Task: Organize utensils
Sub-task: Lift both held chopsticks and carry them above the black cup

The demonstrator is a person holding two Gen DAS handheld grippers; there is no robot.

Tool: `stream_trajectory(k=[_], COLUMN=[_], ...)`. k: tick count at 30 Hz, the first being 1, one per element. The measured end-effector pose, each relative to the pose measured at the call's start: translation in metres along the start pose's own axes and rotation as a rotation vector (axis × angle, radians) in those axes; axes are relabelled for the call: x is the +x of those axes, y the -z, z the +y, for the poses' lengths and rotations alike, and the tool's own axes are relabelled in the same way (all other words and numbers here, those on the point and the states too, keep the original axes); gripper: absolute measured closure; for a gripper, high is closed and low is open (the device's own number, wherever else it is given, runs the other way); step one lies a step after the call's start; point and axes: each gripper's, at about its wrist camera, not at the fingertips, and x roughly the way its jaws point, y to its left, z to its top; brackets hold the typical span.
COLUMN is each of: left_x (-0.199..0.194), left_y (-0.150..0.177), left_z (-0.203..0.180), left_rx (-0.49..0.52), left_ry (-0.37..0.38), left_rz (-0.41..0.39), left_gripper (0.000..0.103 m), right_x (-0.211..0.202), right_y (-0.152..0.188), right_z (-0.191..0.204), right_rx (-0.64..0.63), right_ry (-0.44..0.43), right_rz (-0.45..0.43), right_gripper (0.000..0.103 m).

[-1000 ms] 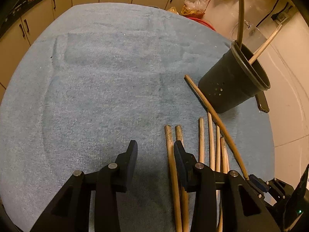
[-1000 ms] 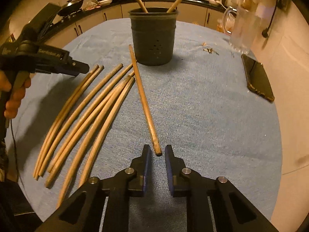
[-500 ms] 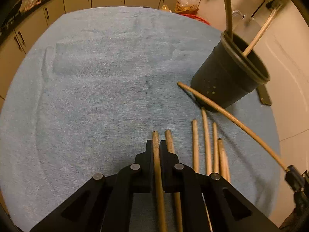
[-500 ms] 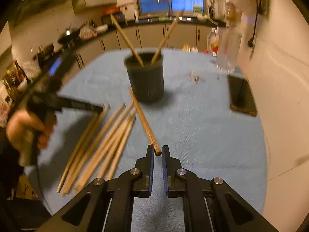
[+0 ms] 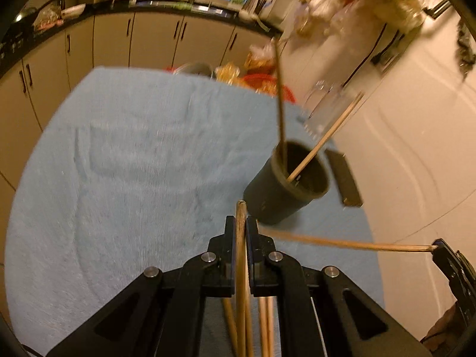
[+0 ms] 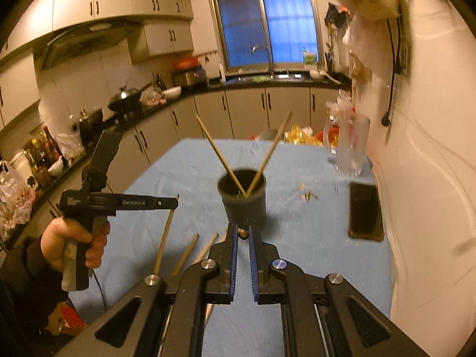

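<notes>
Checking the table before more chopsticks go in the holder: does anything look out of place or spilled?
Small scraps lie loose on the blue cloth right of the black holder; too blurred to identify. A dark phone also lies there.

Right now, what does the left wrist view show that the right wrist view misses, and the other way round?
Left wrist only: the left hand-held gripper shut on a long wooden chopstick, seen close, and the full length of the chopstick held by the right hand-held gripper.

Right wrist only: the bare hand squeezing the left handle, and the tall clear glass mug unblurred.

Both: the dark round utensil holder with two sticks, the black phone, the blue towel.
</notes>
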Motion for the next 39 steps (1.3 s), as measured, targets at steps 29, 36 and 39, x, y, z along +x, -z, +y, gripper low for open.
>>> stream_trajectory(k=[29,36,39], left_x=[-0.092,-0.108,-0.116], left_y=[-0.062,-0.077,-0.088], left_z=[-0.041,-0.052,-0.055], left_rx=[0.102,0.132,0.134], left_ry=[0.094,0.093,0.09], left_rz=[-0.215,-0.238,-0.253], left_gripper=[0.097,0.097,0.097], right_x=[-0.042,-0.054,-0.058], right_y=[-0.074,-0.097,-0.108], right_z=[0.022,0.028,0.029], right_rx=[-0.039,-0.065,-0.072], right_ry=[-0.001,0.011,0.019], right_rz=[-0.162,-0.2,-0.218], right_gripper=[0.095,0.095,0.095])
